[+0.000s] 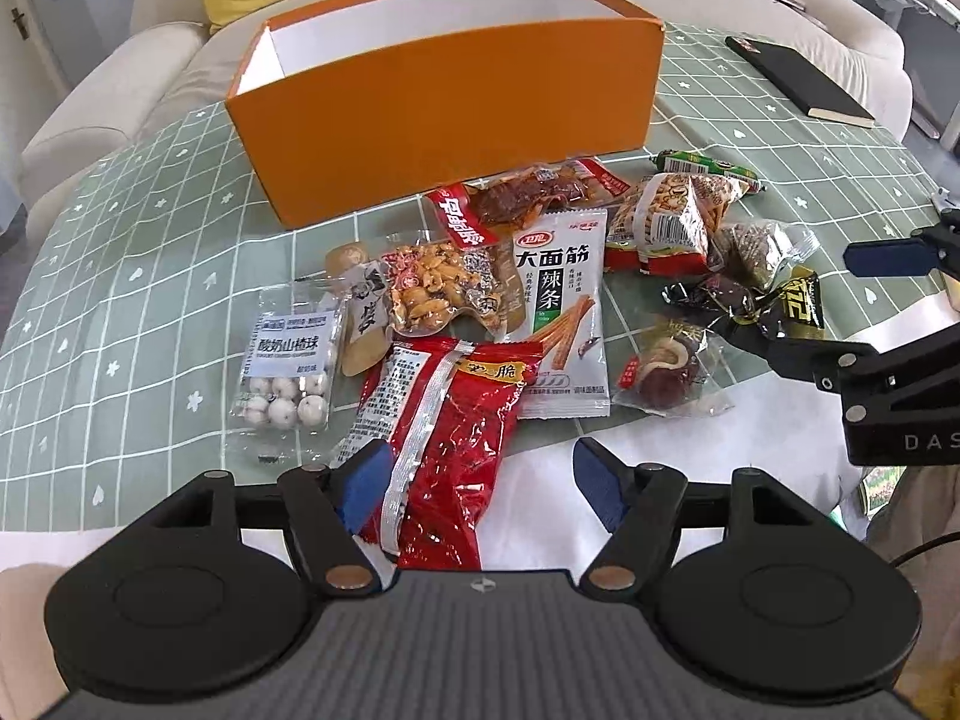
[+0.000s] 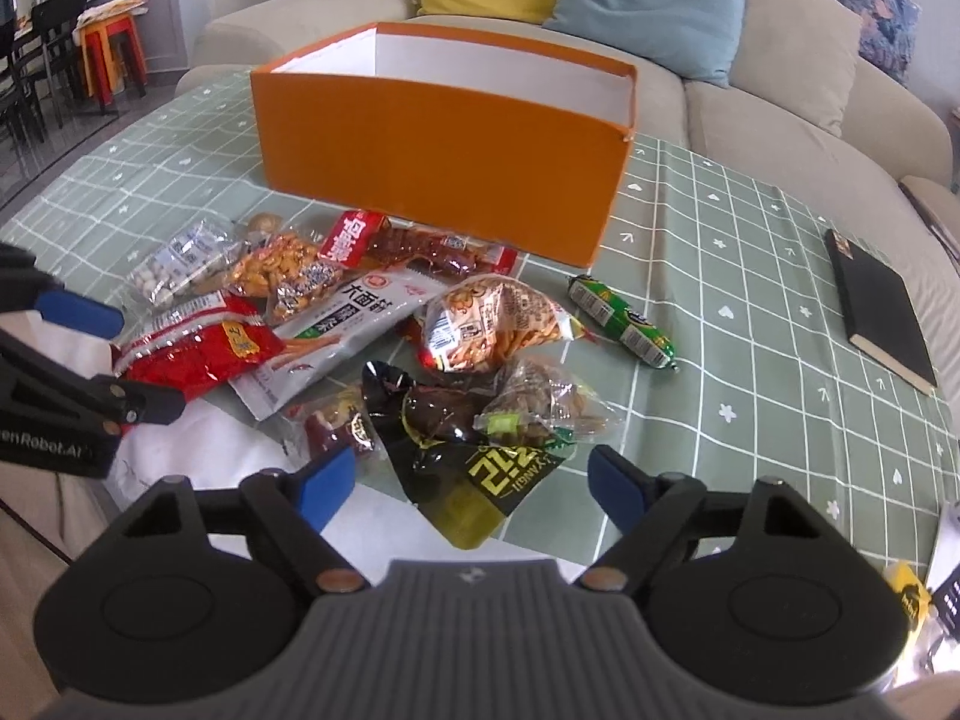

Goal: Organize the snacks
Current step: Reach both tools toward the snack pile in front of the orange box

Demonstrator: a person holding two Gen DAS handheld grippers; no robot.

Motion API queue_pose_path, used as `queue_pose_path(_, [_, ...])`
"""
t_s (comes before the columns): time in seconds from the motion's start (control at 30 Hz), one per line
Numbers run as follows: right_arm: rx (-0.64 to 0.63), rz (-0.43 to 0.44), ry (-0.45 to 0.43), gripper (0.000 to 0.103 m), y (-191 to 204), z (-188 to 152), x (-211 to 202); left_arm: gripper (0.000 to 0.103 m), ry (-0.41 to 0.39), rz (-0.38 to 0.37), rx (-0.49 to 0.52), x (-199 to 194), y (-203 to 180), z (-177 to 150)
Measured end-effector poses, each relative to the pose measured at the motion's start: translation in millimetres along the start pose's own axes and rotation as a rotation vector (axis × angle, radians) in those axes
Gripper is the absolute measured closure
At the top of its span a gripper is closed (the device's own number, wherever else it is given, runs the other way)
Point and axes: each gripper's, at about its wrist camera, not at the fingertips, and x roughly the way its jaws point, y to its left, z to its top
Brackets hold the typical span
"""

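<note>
An open orange box (image 1: pixel 444 96) (image 2: pixel 444 138) stands at the back of the table, its inside hidden by its wall. Several snack packs lie in a pile before it. My left gripper (image 1: pixel 480 480) is open, its jaws either side of the near end of a red foil pack (image 1: pixel 444 450) (image 2: pixel 198 348). My right gripper (image 2: pixel 474 486) is open around the near end of a black and yellow pack (image 2: pixel 480 474) (image 1: pixel 780 306). A white spicy-strip pack (image 1: pixel 561 324) (image 2: pixel 336 330), a peanut pack (image 1: pixel 426 288) and a green sausage (image 2: pixel 621 321) lie among them.
A black notebook (image 1: pixel 798 81) (image 2: pixel 882 306) lies on the green checked tablecloth (image 1: pixel 150 240) at the right. A beige sofa (image 2: pixel 750 78) with yellow and blue cushions stands behind the table. A white cloth patch (image 1: pixel 660 438) covers the near edge.
</note>
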Motion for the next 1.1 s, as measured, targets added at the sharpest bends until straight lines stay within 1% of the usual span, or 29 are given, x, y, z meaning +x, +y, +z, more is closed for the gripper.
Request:
queue_pose_path(0.1, [-0.017,-0.004,0.016,0.031,0,-2,9,0.022,0.0,-0.016,-0.007,8,4,-2])
queue_pose_path(0.17, [-0.014,0.009,0.033,0.036,-2,-4,14,0.022,0.005,-0.025,-0.023,13,8,-2])
queue_pose_path(0.27, [-0.023,0.01,0.031,0.036,-1,-5,19,0.021,-0.002,-0.031,-0.038,17,13,-2])
queue_pose_path(0.4, [-0.065,-0.007,0.011,0.034,3,-3,24,0.018,-0.014,-0.025,-0.043,23,17,1])
queue_pose_path(0.57, [-0.119,-0.043,-0.006,0.029,8,-3,30,0.015,0.001,0.01,-0.008,32,16,4])
queue_pose_path(0.67, [-0.158,-0.07,-0.011,0.028,12,-2,36,0.014,0.014,0.04,0.013,39,15,4])
queue_pose_path(0.8, [-0.19,-0.101,-0.001,0.03,14,-3,43,0.013,0.023,0.051,0.033,42,12,4])
queue_pose_path(0.83, [-0.191,-0.107,-0.002,0.035,14,-3,44,0.013,0.023,0.056,0.04,43,11,3])
queue_pose_path(0.87, [-0.193,-0.113,-0.001,0.045,14,-3,45,0.013,0.022,0.062,0.047,42,10,3])
queue_pose_path(0.93, [-0.204,-0.128,0.001,0.054,15,-4,46,0.018,0.016,0.067,0.063,41,7,3])
queue_pose_path(0.97, [-0.206,-0.118,0.0,0.063,15,-4,45,0.019,0.012,0.069,0.071,41,5,2])
queue_pose_path(1.03, [-0.216,-0.121,-0.018,0.064,17,-5,41,0.021,0.003,0.066,0.078,40,3,2])
queue_pose_path(1.07, [-0.226,-0.13,-0.027,0.068,19,-5,40,0.025,-0.003,0.066,0.083,39,2,2])
queue_pose_path(1.1, [-0.23,-0.134,-0.035,0.073,19,-5,39,0.032,-0.017,0.066,0.088,38,1,2])
